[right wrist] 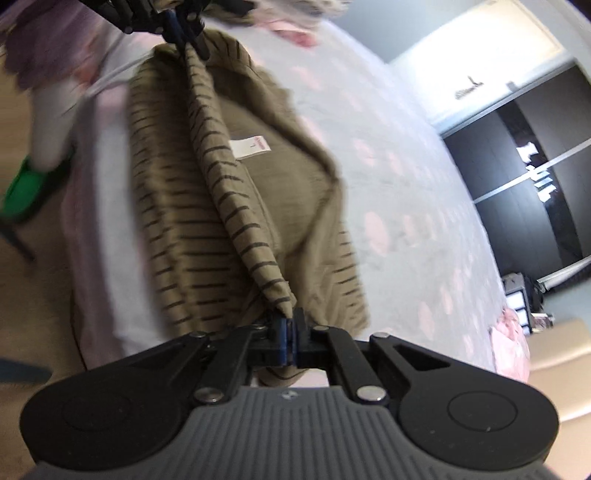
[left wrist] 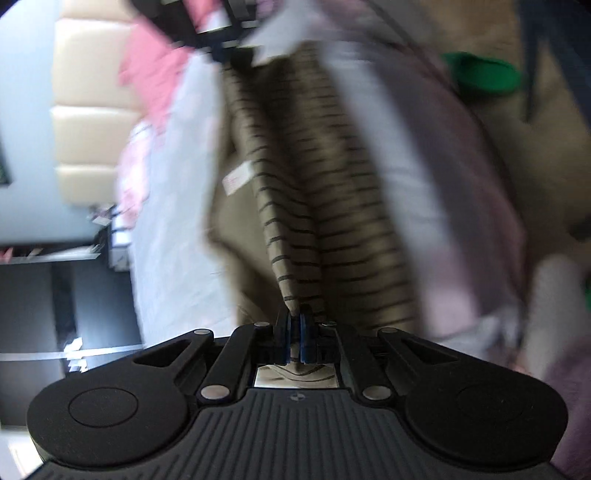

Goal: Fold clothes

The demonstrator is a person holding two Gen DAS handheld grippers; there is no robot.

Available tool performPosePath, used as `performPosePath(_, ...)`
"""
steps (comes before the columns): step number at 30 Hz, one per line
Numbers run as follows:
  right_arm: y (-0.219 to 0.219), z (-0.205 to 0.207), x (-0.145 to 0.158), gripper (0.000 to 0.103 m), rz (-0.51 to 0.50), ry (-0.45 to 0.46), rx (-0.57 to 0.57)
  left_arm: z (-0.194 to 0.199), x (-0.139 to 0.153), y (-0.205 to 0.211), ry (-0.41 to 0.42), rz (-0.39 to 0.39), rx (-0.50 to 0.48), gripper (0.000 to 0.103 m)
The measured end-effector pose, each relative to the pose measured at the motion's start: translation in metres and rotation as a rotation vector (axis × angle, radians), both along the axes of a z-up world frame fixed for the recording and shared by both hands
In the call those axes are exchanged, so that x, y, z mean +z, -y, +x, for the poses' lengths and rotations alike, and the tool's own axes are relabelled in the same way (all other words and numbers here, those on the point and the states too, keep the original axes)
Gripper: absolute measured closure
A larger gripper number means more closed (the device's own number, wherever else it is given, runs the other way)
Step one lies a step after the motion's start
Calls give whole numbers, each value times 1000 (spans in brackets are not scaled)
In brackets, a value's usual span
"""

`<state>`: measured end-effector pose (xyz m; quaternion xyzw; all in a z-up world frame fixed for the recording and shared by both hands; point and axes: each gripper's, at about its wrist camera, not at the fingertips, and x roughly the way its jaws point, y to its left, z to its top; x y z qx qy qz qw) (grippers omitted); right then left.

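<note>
An olive-brown striped shirt (left wrist: 295, 206) hangs stretched between my two grippers above a bed, its edge pulled taut. My left gripper (left wrist: 295, 321) is shut on one end of that edge. My right gripper (right wrist: 290, 326) is shut on the other end of the striped shirt (right wrist: 221, 206). A white neck label (right wrist: 249, 146) shows on the plain inner side. In the left wrist view the right gripper (left wrist: 225, 48) shows at the top, blurred. In the right wrist view the left gripper (right wrist: 181, 27) shows at the top, gripping the shirt.
The bed sheet (right wrist: 406, 177) is pale with pink patches. A pink garment (left wrist: 147, 62) lies by a cream padded headboard (left wrist: 88, 110). A green slipper (right wrist: 26, 192) and a person's leg stand on the tan floor. Dark wardrobe doors (right wrist: 524, 206) stand behind.
</note>
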<state>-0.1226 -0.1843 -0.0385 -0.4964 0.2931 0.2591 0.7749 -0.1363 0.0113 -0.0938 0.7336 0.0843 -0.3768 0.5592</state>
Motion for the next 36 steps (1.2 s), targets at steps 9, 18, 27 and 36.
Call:
performPosePath(9,-7,-38,-38,99,-86,-45,132,-15,-32,-9,-66,44,15,101)
performPosePath(18,-9,-65,-17,77,40,-67,138,-3,1,-1,-189,-120,169,78)
performPosePath(27,17,-51,24,97,324,-19,-181,10,80,-8,-365,-519,385,65)
performPosePath(36,30,-3,28,99,553,-105,-593,78,92,-14,-490,-800,813,87)
